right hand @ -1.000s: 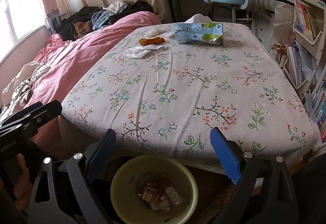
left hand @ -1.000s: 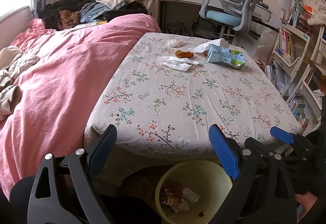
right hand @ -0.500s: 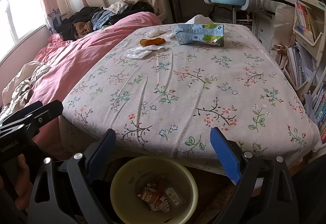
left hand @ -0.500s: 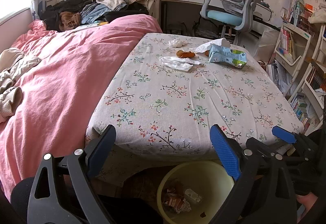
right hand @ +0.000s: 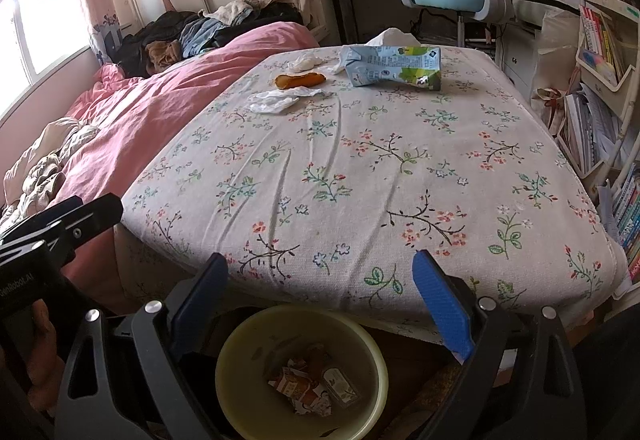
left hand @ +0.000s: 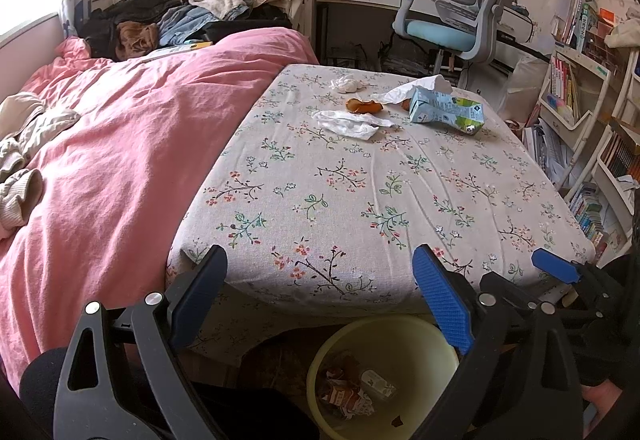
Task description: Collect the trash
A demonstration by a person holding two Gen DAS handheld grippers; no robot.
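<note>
Trash lies at the far end of the floral table [left hand: 360, 200]: a crushed blue-green carton [left hand: 446, 113] [right hand: 394, 69], a flat white tissue [left hand: 348, 123] [right hand: 276, 100], an orange peel [left hand: 363, 105] [right hand: 299, 79], a crumpled tissue ball [left hand: 346, 83] [right hand: 305, 62] and a larger tissue [left hand: 412, 89] behind the carton. A yellow bin [left hand: 384, 376] [right hand: 302, 372] with wrappers inside stands on the floor below the near edge. My left gripper [left hand: 320, 296] and right gripper [right hand: 320, 300] are both open and empty, above the bin at the near table edge.
A pink duvet [left hand: 120, 144] with clothes piled on it borders the table's left side. A blue-grey desk chair [left hand: 452, 12] and a desk stand behind the table. Bookshelves [left hand: 580, 100] line the right side.
Both grippers have drawn back and risen slightly; the table's near edge and the bin sit a little lower in view. Jaws stay open.
</note>
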